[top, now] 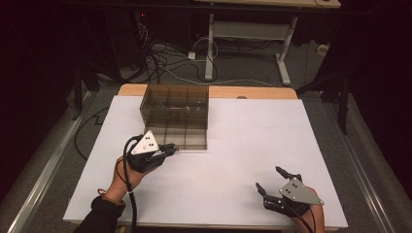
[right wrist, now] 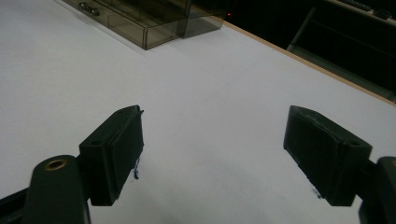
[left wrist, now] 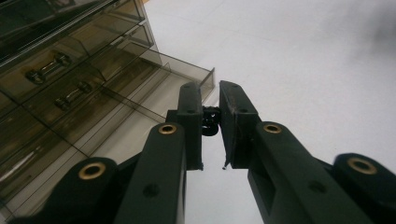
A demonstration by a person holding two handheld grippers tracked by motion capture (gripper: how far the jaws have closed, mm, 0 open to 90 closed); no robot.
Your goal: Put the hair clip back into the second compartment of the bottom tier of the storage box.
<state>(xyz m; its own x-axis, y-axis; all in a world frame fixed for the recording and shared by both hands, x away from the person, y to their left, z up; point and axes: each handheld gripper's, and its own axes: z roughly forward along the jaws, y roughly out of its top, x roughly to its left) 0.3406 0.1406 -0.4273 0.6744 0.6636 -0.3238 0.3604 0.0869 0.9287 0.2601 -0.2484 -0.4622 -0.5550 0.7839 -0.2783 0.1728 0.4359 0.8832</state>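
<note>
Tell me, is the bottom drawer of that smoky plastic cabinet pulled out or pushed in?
Pulled out. The bottom drawer sticks forward past the cabinet front, and the left gripper is shut on its small black handle.

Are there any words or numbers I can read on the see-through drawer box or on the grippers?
None can be read: the drawer box, the left gripper, the right gripper and the white table all show no letters, numbers or signs.
</note>
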